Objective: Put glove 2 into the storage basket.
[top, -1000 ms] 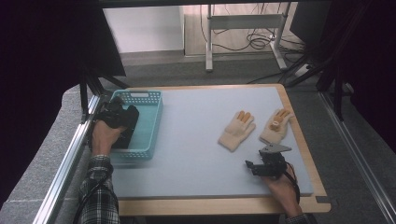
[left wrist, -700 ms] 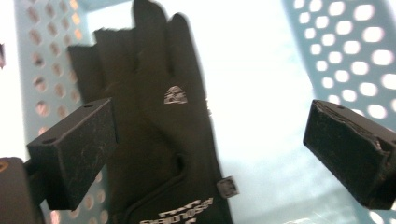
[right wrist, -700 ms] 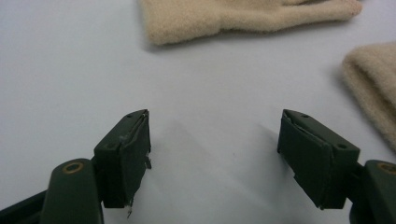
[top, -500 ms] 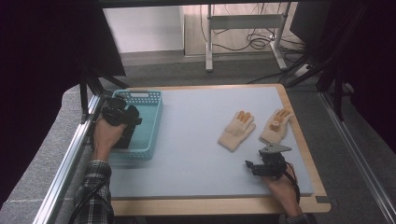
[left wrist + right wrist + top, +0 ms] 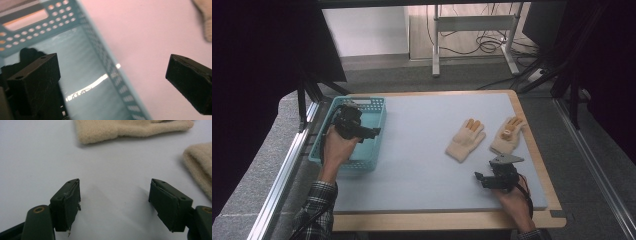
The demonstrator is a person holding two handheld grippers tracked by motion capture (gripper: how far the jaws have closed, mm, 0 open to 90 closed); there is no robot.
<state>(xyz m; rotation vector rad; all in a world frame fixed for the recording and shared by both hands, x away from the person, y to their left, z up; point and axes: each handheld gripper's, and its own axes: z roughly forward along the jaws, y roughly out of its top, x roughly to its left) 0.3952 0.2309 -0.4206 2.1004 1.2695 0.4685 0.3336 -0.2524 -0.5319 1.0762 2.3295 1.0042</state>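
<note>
Wood-edged table (image 5: 532, 150) with pale grey top, teal basket (image 5: 371, 131) at left, two beige gloves (image 5: 467, 140) at right

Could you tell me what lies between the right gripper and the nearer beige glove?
Nothing: in the high view, only bare table separates the right gripper from the nearer glove.

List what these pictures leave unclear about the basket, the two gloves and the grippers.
- Basket floor: in the high view the left gripper and hand cover much of it; the left gripper view is blurred.
- Left glove: cut off by the top edge in the right gripper view.
- Right glove: fingertip marking too small in the high view.
- Right gripper: jaws open, tips small in the high view.
</note>
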